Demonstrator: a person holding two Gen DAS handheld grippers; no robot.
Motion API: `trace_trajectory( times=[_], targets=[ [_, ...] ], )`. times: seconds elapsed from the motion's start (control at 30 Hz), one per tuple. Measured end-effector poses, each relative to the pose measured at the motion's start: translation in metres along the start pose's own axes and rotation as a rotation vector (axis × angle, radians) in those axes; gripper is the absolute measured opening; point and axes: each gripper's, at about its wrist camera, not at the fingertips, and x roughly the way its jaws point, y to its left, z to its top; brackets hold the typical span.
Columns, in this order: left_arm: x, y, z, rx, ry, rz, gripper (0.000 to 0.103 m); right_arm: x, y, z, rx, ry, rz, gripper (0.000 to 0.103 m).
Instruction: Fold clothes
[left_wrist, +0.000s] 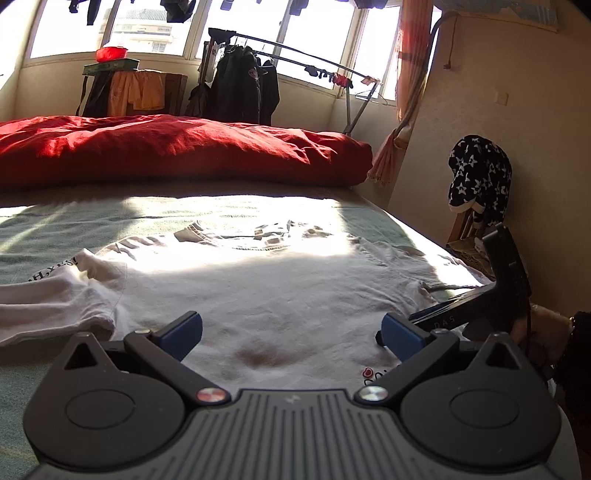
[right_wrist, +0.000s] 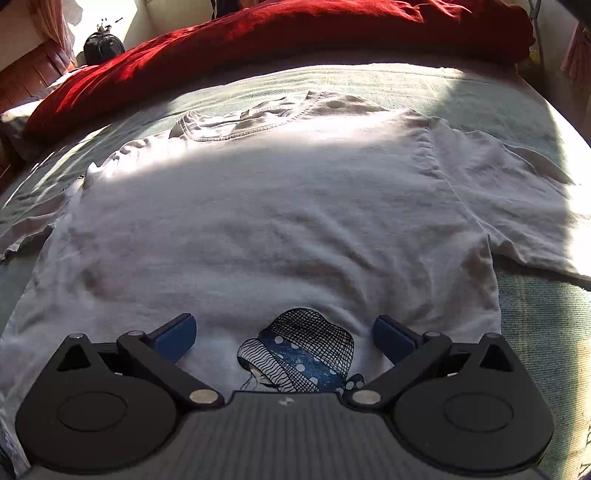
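Left wrist view is looking along the left gripper (left_wrist: 291, 332), whose jaws are standing wide apart with nothing between them, hovering over the lower part of a white T-shirt (left_wrist: 280, 280). The T-shirt is lying spread out flat on a bed (left_wrist: 33, 236) covered with a pale green sheet, its collar pointing away toward a red quilt (left_wrist: 177, 147) that is lying bunched across the far end of the bed. One sleeve (left_wrist: 62, 295), bearing black lettering, is lying crumpled out to the left. Sunlight is falling in a bright band across the upper part of the shirt. At the right edge, the right gripper (left_wrist: 480, 302) is showing from the side, low over the shirt's right edge, with a hand (left_wrist: 543, 332) holding it. Behind the bed, a clothes rack (left_wrist: 295, 62) is carrying dark garments in front of the windows, and a star-patterned cloth (left_wrist: 480, 173) is hanging by the wall on the right.

Right wrist view is showing the right gripper (right_wrist: 284, 338) with its jaws also spread wide and empty, poised just above the shirt's hem. Between the two fingers, a printed picture (right_wrist: 299, 350) of a figure in a netted hat with a blue dotted band is showing on the white T-shirt (right_wrist: 258, 221). The shirt is lying mostly smooth, with light wrinkles across the body, the other sleeve (right_wrist: 517, 206) stretching out to the right on the bed (right_wrist: 535, 317), and the red quilt (right_wrist: 258, 33) is lying beyond the collar.
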Motion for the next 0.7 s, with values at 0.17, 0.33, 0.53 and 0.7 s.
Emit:
trace_trajectory(
  times=[0.17, 0.33, 0.53, 0.7],
  targets=[
    [-0.003, 0.001, 0.001, -0.002, -0.005, 0.008, 0.102, -0.008, 0.008, -0.012, -0.028, -0.001, -0.067, 0.103],
    [-0.007, 0.001, 0.002, 0.0, -0.014, 0.009, 0.102, -0.04, 0.016, -0.048, -0.011, 0.016, -0.087, 0.103],
    [-0.007, -0.006, 0.002, 0.009, -0.016, -0.002, 0.102, -0.079, 0.039, -0.12, -0.083, 0.037, -0.137, 0.103],
    [-0.012, -0.016, 0.0, 0.039, -0.018, -0.017, 0.102, -0.101, 0.042, -0.153, -0.039, 0.015, -0.159, 0.103]
  ],
)
